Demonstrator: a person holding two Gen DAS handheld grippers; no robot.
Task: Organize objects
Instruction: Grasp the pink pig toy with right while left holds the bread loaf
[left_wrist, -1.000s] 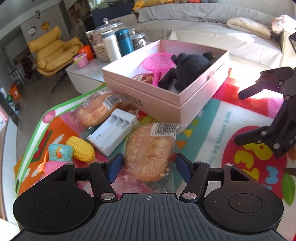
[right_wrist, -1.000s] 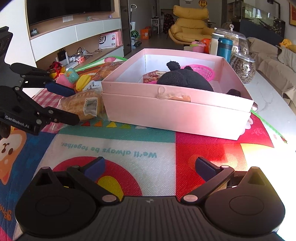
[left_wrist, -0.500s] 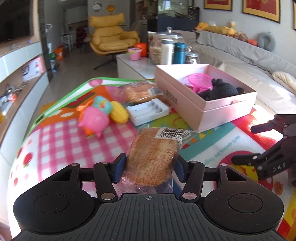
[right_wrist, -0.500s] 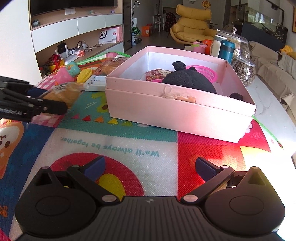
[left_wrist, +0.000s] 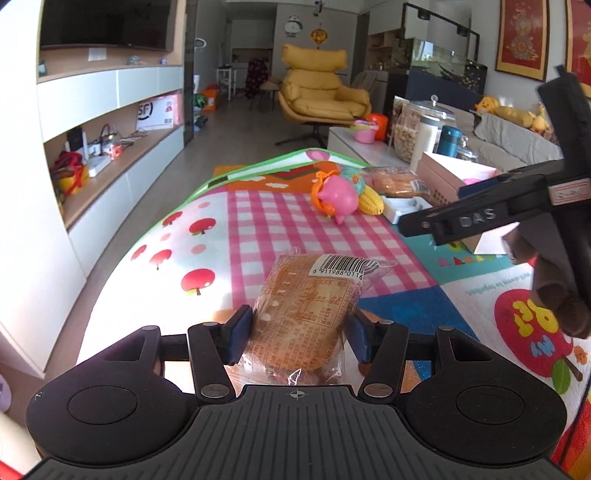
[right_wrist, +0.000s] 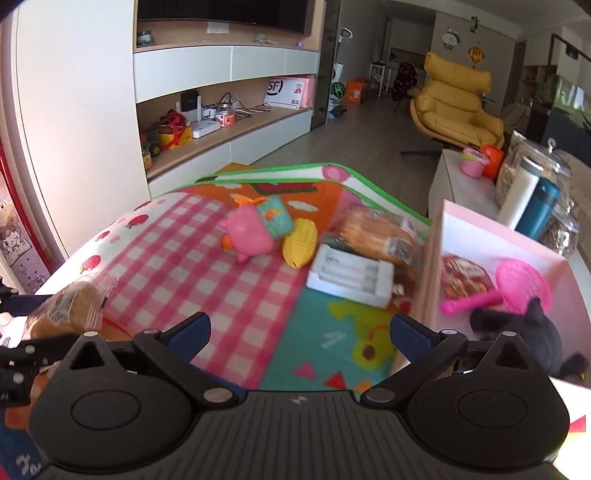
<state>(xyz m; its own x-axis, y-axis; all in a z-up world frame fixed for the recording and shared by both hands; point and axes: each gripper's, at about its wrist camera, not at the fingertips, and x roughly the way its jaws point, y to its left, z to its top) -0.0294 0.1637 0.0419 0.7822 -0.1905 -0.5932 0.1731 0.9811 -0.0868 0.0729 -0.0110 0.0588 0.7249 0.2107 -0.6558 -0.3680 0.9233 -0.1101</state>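
The left hand-held gripper (left_wrist: 299, 328) is gripping a clear-wrapped golden bread loaf with a barcode label (left_wrist: 308, 314), its blue pads (left_wrist: 242, 328) pressing the wrapper from both sides. The loaf is hanging over the white apple-printed and pink-checked part of the colourful play mat (left_wrist: 258, 221) that is covering the worktop. The mat's green border (left_wrist: 173, 210) is running along the left edge, and past it the worktop is dropping off to the grey floor beside the white wall shelving (left_wrist: 110, 147).

The right hand-held gripper (right_wrist: 299, 332) is standing wide with nothing between its blue pads (right_wrist: 192, 328), over a bare stretch of pink check and teal mat. In the left wrist view it is crossing in from the right, just in front of the pink cardboard box (left_wrist: 454, 173).

In the right wrist view the pink box's near wall (right_wrist: 430, 269) is rising just right of that gripper. A black plush toy (right_wrist: 528, 332), a pink plastic strainer (right_wrist: 517, 284) and a red snack packet (right_wrist: 465, 277) are lying inside. Left of the box, a white battery charger (right_wrist: 351, 277), a second wrapped bread loaf (right_wrist: 376, 232), a yellow toy corn cob (right_wrist: 299, 240) and a pink and teal toy pig (right_wrist: 255, 229) are crowding together, leaving the checked area nearer the grippers open.
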